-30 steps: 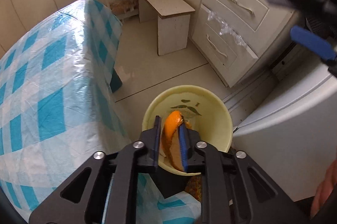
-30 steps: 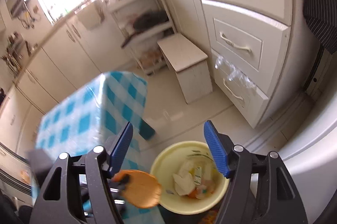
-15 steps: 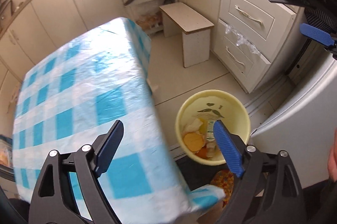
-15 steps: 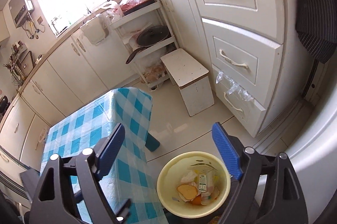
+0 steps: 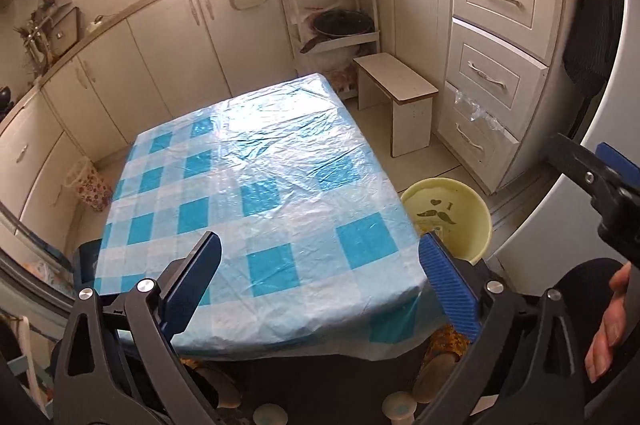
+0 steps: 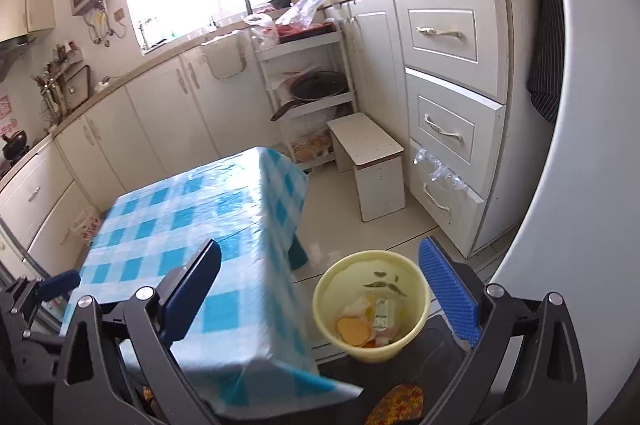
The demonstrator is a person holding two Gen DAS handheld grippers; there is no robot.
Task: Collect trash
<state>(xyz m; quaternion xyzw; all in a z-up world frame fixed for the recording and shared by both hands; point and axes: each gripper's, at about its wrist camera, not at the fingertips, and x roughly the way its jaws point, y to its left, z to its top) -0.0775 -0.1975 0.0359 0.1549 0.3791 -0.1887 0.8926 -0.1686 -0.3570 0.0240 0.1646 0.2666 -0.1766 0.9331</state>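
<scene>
A pale yellow trash bin stands on the floor beside the table; it holds orange peel, a wrapper and other scraps. It also shows in the left wrist view, its contents hidden. My left gripper is open and empty above the near edge of the table. My right gripper is open and empty, high above the bin and table corner. The right gripper also shows in the left wrist view at the right edge.
A low table has a blue-and-white checked cloth. A small white stool, drawers, a shelf rack with a pan and cabinets ring the floor. A white appliance stands right.
My left gripper opened and let the orange peel drop into the bin, then pulled back and up over the table. My right gripper also rose and drew back.
</scene>
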